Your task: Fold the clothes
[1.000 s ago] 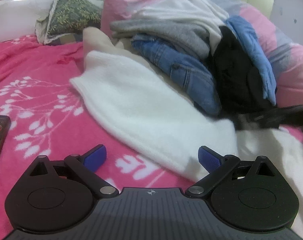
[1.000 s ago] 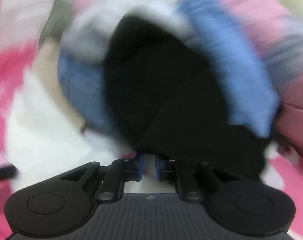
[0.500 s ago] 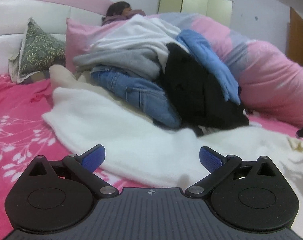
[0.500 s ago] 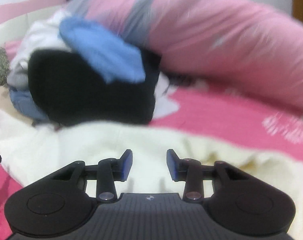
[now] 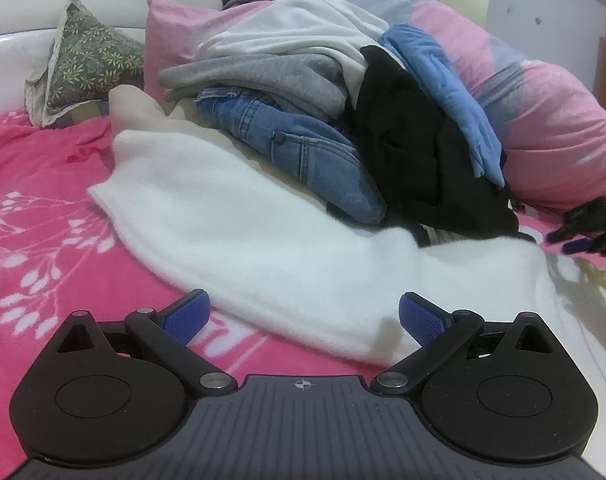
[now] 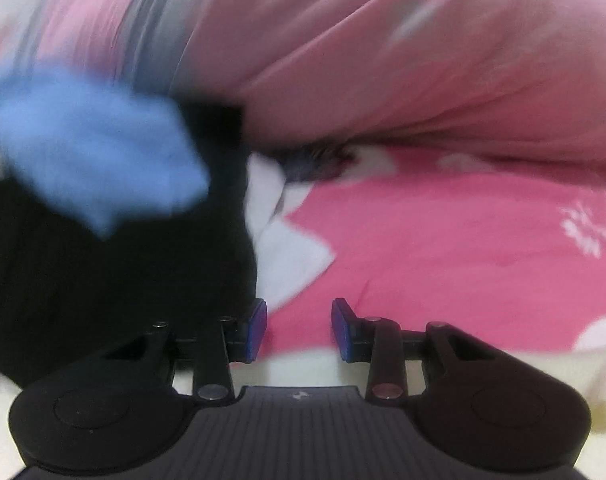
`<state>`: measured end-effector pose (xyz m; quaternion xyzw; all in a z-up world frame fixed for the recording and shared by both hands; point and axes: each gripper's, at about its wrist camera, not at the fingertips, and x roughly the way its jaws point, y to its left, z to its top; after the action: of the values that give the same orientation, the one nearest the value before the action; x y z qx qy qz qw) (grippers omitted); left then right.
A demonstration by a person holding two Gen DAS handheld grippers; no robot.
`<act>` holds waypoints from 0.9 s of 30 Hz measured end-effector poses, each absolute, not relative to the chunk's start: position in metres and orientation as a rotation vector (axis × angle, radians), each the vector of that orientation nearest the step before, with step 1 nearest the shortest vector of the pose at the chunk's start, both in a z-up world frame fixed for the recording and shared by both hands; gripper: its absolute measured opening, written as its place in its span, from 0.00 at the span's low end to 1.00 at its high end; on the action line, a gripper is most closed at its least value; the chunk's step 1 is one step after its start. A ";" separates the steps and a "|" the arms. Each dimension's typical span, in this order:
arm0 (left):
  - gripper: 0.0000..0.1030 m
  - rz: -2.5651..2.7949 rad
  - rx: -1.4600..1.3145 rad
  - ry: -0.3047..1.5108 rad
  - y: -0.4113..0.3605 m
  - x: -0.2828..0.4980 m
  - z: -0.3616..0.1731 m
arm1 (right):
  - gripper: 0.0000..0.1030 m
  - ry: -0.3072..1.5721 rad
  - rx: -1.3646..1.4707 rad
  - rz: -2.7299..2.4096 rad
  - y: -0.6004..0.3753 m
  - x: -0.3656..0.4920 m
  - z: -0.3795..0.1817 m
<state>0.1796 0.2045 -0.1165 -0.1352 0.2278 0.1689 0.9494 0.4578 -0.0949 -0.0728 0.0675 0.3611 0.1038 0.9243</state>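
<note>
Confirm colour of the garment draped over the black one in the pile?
Light blue garment, clearest in left wrist view.

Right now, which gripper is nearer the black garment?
Right. The right gripper sits beside the black garment, whose edge reaches its left fingertip. The left gripper hangs back over the white blanket, which lies between them.

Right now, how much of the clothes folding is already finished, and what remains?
Nothing looks folded yet. The white fleece garment lies spread on the pink bed cover. The left gripper is open at its near edge, and the right gripper is open too, holding nothing. Left to do: the fleece, plus the heap behind it, jeans, grey sweatshirt, black garment and blue garment.
</note>
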 end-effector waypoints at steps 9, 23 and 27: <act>0.99 0.337 -0.284 0.339 0.200 0.163 -0.101 | 0.38 0.662 0.277 0.122 -0.245 0.332 0.023; 1.00 -0.020 -0.156 0.482 0.039 0.253 -0.078 | 0.37 0.761 0.115 0.163 -0.279 0.320 -0.034; 1.00 0.006 -0.094 0.488 0.015 0.282 -0.107 | 0.37 0.823 0.075 0.217 -0.253 0.364 -0.071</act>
<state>0.2823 0.0151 -0.1073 -0.0465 0.2414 0.0032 0.9693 0.3636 -0.2533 -0.0711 0.0363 0.3990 0.1050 0.9102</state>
